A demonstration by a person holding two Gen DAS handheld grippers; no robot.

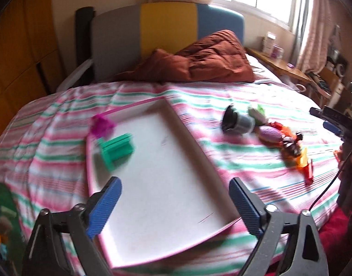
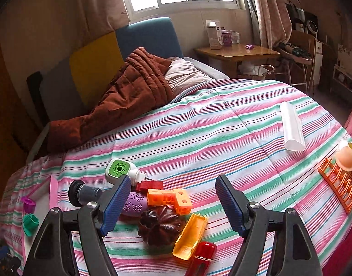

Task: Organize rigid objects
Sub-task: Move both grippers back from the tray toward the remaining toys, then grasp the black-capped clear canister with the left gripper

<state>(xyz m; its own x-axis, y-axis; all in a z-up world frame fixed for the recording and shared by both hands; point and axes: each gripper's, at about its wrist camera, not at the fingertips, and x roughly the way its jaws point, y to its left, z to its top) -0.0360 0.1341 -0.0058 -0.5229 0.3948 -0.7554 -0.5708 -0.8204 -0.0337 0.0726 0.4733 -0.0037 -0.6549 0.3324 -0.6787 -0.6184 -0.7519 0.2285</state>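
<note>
Bed point(image 2: 221, 119): covered by a striped quilt in pink, green and white; a rust-brown duvet point(image 2: 120, 101) is bunched at the headboard end.

Tray point(image 1: 153, 161): white, pink-rimmed, lying flat on the quilt. It holds a green plastic block point(image 1: 117, 149) and a small magenta piece point(image 1: 102, 125), both near its far left corner.

White tube point(image 2: 292, 126): lying on the quilt on the right side, well apart from the other items.

Orange rack point(image 2: 339, 184): flat at the right edge of the bed, with a pale egg-shaped piece point(image 2: 346, 157) in a cup just beside it.

Pile of small toys, right of the tray: dark cylinder point(image 2: 84, 194) on its side; white bottle with a green cap point(image 2: 119, 169); purple oval point(image 2: 135, 204); orange blocks point(image 2: 171, 199) joined in an L; red brick point(image 2: 150, 185); brown ridged mould point(image 2: 161, 226); yellow case point(image 2: 190, 237) touching a red case point(image 2: 204, 256).

Left claw point(image 1: 176, 203): spread wide above the near end of the tray, nothing between its blue pads.

Right claw point(image 2: 173, 203): spread over the toy pile, gripping nothing.
</note>
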